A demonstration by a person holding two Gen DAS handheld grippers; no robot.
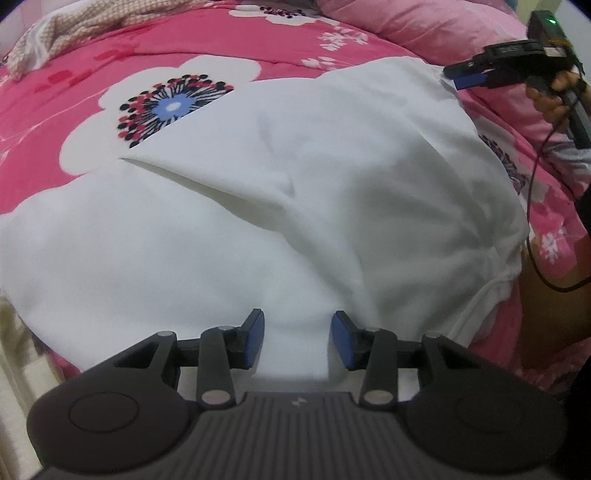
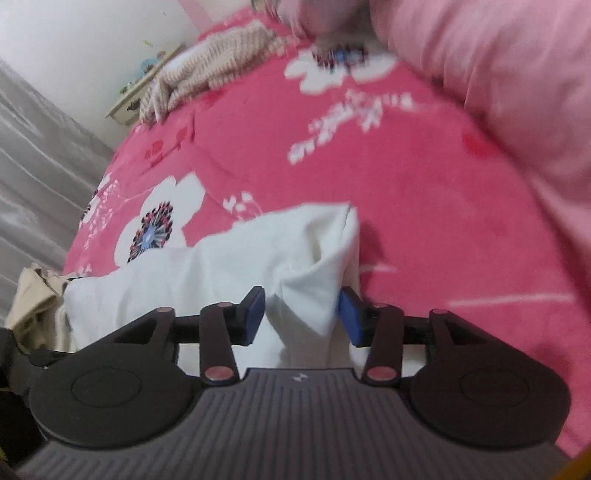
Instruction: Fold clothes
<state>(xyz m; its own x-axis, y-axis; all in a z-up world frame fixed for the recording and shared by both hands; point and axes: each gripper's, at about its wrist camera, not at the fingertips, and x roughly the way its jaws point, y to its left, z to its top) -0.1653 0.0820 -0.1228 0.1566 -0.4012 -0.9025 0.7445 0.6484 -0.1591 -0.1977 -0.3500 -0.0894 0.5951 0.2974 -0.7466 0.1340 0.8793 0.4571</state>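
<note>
A white garment [image 1: 280,192] lies spread over the pink flowered bedspread [image 1: 92,66], with one layer folded across it. My left gripper [image 1: 297,341] is open at the garment's near edge, with white cloth lying between its blue pads. My right gripper [image 2: 301,314] is open at a far corner of the garment [image 2: 229,266]; a raised fold of cloth stands between its pads. The right gripper also shows in the left wrist view [image 1: 469,75], at the garment's top right corner.
A pink pillow [image 1: 424,26] lies at the head of the bed. A beige checked cloth [image 2: 214,66] lies at the far edge. A beige garment [image 2: 29,302] hangs at the bed's left side. A grey curtain [image 2: 33,166] and a small table [image 2: 140,88] stand beyond.
</note>
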